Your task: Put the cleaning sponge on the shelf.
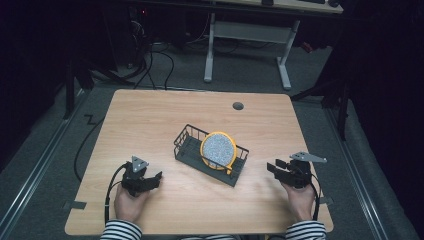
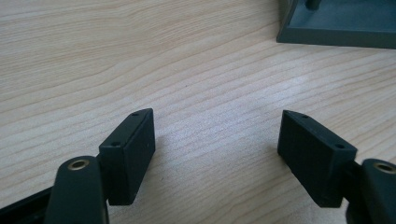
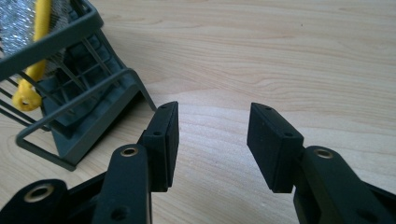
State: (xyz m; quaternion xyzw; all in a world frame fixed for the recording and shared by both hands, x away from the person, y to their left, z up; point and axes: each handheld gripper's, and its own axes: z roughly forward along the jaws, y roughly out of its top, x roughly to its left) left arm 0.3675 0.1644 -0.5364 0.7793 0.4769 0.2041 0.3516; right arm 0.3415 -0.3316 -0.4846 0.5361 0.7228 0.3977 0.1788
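Rack (image 1: pixel 186 150) runs diagonally; yellow-rimmed disc (image 1: pixel 218 149) stands upright.

Bare wooden table (image 1: pixel 150 120) lies open along the far edge and both near corners. The one obstacle is the dark wire rack (image 1: pixel 190 150), standing mid-table with a yellow-rimmed round sieve (image 1: pixel 218 149) upright inside it (it rises above the rack's rim). The left gripper (image 1: pixel 156 179) and right gripper (image 1: pixel 272 167), jaws parted and holding nothing, flank the rack with clear wood between. A small grommet (image 1: pixel 238 106) sits flush near the far edge.
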